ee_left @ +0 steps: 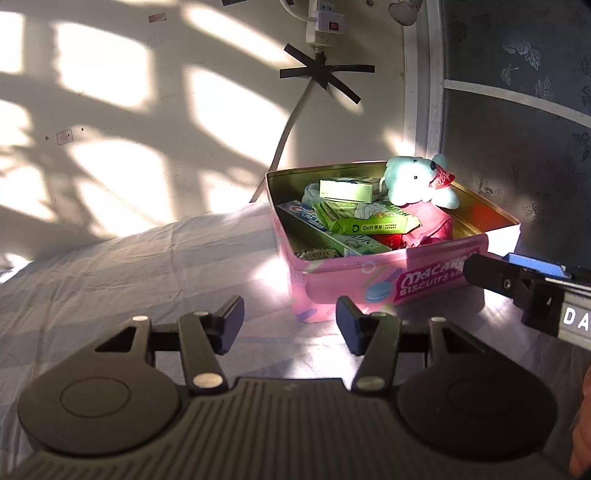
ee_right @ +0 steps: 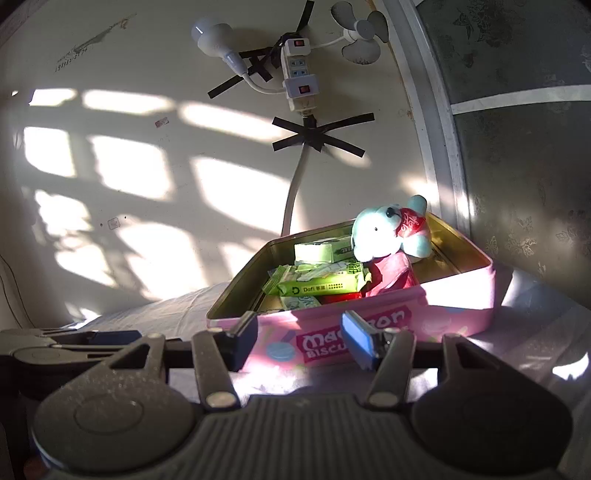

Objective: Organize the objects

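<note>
Left wrist view looked along the left gripper [ee_left: 290, 325], whose jaws stood apart with nothing between them, only the pale checked bedsheet [ee_left: 122, 266] beneath. Ahead and to the right sat the pink biscuit tin [ee_left: 388, 280], open at the top, resting on the sheet close to the sunlit wall [ee_left: 110, 110]. Inside it, from left to right, lay a toothpaste box [ee_left: 325, 230], a pale green carton [ee_left: 347, 189] toward the back, a green Dafi packet [ee_left: 369, 221] on top of the heap, and a red pouch [ee_left: 430, 225]. A white plush bear [ee_left: 413, 181] with a red scarf leaned over the tin's back right rim. At the right edge the right gripper [ee_left: 517, 277] reached in beside the tin's front right corner, its blue pad showing; from this view its grip could not be told. On the wall above, a white power strip [ee_left: 321, 22] hung with its cable held by crossed black tape [ee_left: 325, 72].

In the right wrist view, the left gripper showed low at the left edge. The right gripper [ee_right: 301, 341] was released, its jaws apart and empty, framing the tin's printed front wall without touching it as far as could be seen. The bear sat at the tin's back right, and a small white fan [ee_right: 364, 33] hung on the wall.
</note>
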